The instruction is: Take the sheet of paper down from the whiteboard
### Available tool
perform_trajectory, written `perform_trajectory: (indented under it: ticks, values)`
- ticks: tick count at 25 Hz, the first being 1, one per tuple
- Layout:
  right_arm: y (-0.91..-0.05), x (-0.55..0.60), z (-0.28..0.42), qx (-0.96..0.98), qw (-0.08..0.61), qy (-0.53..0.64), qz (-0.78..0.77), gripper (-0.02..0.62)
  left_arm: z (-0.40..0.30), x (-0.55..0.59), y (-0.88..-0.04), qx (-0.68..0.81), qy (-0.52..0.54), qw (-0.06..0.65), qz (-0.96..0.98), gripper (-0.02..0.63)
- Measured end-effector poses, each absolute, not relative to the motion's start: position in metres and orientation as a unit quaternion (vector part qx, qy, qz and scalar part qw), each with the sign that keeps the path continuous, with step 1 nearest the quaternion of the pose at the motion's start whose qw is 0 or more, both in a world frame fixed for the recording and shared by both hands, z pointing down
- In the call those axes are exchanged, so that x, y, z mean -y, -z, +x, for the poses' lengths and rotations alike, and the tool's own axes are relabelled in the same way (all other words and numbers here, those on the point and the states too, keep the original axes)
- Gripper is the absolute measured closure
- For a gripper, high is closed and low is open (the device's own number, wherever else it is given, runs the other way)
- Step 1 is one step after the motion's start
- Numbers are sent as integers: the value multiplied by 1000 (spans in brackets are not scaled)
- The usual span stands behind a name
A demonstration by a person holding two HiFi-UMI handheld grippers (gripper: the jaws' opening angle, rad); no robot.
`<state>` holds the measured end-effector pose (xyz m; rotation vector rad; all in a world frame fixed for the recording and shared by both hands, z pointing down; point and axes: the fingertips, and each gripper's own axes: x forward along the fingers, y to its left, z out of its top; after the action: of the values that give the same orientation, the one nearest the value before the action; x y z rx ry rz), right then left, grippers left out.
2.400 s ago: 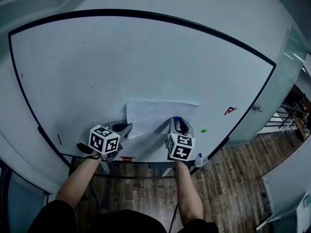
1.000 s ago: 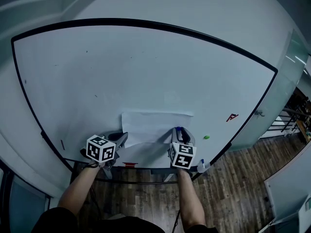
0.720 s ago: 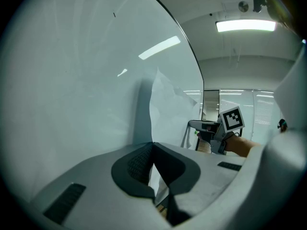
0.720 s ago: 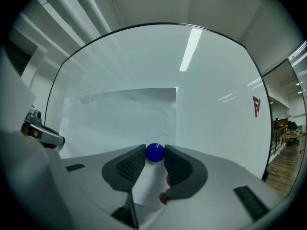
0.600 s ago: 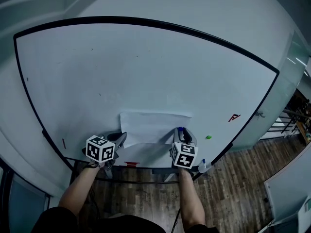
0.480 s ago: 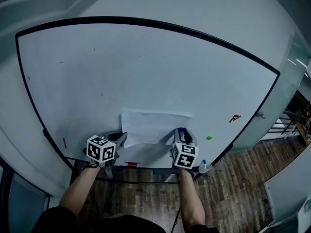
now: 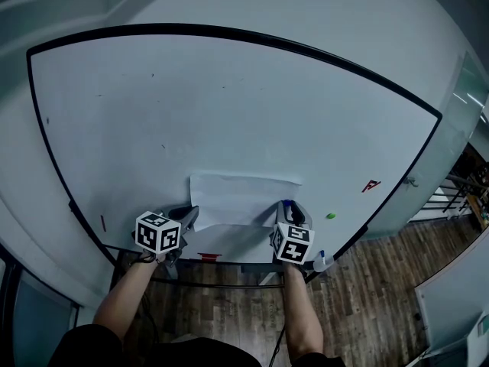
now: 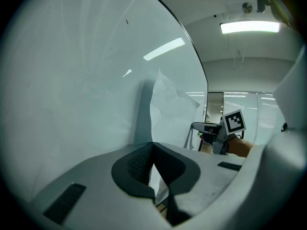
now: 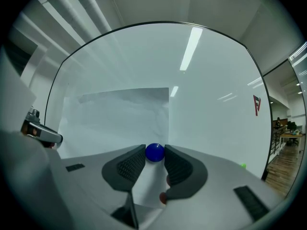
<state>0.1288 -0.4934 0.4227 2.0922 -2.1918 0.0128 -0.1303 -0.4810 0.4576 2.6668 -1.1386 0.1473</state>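
Head view: the sheet of paper (image 7: 243, 199) hangs low on the whiteboard (image 7: 229, 105). The left claw (image 7: 189, 215) is pinched closed on the sheet's lower left corner, where the paper bulges off the board. The right claw (image 7: 290, 207), at the lower right corner, grips a round blue magnet (image 9: 154, 152) between its pads.

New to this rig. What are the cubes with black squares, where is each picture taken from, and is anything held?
No robot: a person holds a two-jaw gripper in each hand; the cubes belong to them. One camera sits on the head, one rides on each gripper. Ahead is a whiteboard with a sheet of paper on it. The left gripper is shut on the paper's lower left edge; the right gripper is closed on a blue magnet near its right edge.
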Motion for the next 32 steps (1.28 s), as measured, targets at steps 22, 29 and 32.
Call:
perform_trajectory:
  ticks: [22, 29, 32]
  values:
    - [-426, 495, 131, 722, 56, -8, 690, 460, -141, 480, -460, 396, -58, 118, 909, 588]
    - [-425, 494, 131, 723, 53, -8, 689, 460, -146, 480, -459, 407, -63, 110, 905, 588]
    - [-425, 494, 131, 724, 51, -9, 688, 460, -149, 480, -458, 417, -65, 103, 901, 588]
